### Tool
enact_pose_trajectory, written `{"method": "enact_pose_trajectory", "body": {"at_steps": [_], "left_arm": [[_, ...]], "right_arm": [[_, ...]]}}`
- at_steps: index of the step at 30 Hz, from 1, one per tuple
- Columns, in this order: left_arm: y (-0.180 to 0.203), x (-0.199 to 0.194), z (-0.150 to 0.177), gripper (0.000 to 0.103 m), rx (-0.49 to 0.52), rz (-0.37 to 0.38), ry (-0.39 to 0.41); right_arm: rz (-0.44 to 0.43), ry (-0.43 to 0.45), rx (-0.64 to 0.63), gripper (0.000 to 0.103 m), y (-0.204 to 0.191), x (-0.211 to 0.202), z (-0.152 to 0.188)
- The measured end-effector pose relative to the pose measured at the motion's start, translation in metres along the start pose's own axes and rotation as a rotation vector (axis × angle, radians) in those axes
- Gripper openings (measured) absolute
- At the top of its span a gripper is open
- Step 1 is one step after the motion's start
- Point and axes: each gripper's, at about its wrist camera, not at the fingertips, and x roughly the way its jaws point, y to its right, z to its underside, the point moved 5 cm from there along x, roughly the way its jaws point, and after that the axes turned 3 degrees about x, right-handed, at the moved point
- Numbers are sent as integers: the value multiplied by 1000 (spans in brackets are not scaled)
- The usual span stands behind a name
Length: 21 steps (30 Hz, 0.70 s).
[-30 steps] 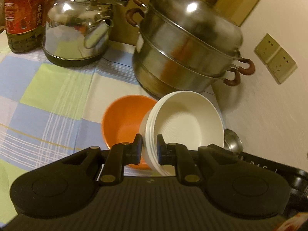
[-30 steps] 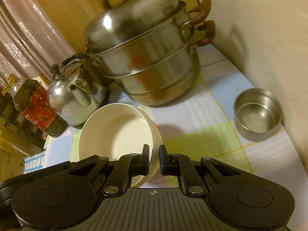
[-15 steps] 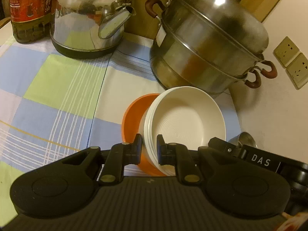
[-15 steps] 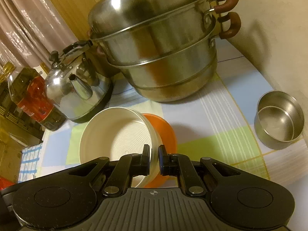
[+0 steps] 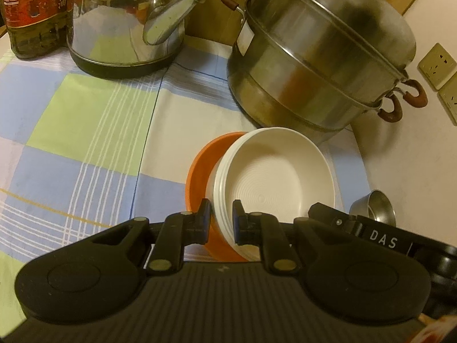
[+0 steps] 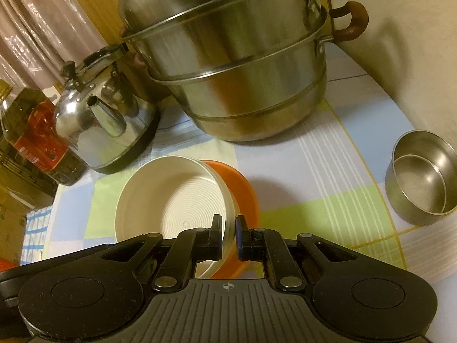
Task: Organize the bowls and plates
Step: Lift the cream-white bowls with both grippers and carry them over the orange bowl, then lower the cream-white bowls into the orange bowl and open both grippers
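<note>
A cream ribbed bowl (image 5: 271,183) is held over an orange bowl (image 5: 200,177) that sits on the checked tablecloth. My left gripper (image 5: 221,220) is shut on the cream bowl's left rim. My right gripper (image 6: 228,233) is shut on the opposite rim of the cream bowl (image 6: 171,200). The cream bowl is tilted and partly inside the orange bowl (image 6: 242,188); whether it rests on it I cannot tell. The right gripper's body shows at the right of the left wrist view.
A large steel steamer pot (image 5: 322,51) stands just behind the bowls. A steel kettle (image 5: 128,20) and an oil bottle (image 5: 31,11) stand at the back left. A small steel bowl (image 6: 422,177) sits to the right near the wall. Wall sockets (image 5: 440,65) are at far right.
Both grippers have carried the cream bowl down and forward over the orange bowl, which it now covers more. The pot and kettle loom closer.
</note>
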Motion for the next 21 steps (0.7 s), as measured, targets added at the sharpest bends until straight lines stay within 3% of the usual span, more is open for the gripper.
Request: {"method": "enact_pose_trajectory", "body": {"at_steps": [21], "left_arm": [[2, 12, 0, 14, 41, -23, -41]], "right_arm": [[43, -35, -49, 9, 2, 16, 4]]}}
